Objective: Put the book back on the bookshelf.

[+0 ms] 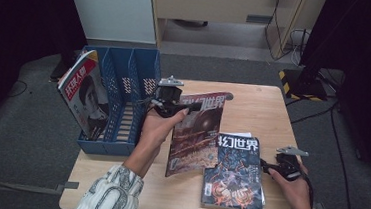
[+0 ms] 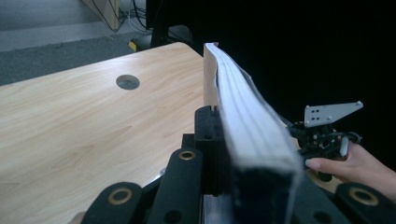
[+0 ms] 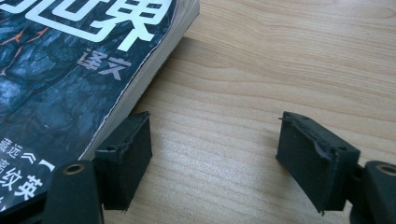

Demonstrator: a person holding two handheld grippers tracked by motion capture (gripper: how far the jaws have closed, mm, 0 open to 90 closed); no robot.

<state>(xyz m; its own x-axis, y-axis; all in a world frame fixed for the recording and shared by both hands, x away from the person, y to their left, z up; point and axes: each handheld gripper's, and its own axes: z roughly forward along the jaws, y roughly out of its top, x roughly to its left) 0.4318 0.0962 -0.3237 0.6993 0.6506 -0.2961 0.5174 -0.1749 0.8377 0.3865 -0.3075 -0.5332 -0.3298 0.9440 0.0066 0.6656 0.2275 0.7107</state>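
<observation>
High view, left claw: the left claw grips the upper left edge of a reddish magazine, which tilts up off the tabletop with its lower edge still near the wood.
High view, file rack: a blue file rack stands at the tabletop's left edge, just beside the lifted magazine; one magazine with a red cover already leans in its leftmost slot, and the other slots look free.
High view, right claw: the right claw rests at the right edge of a dark-covered magazine lying flat on the tabletop.
Left claw view: the jaws are clenched on the magazine's page block, which runs edge-on away from the camera above the bare tabletop.
Right claw view: the jaws stand apart on the tabletop, nothing between them; one jaw is just beside the dark magazine's edge, released from it.
Step in hand: judging from this, the reddish magazine is being lifted for filing in the rack.
Next move: it likely calls for raising the magazine upright, carrying it left above a free slot, and lowering it in without catching the dividers.
</observation>
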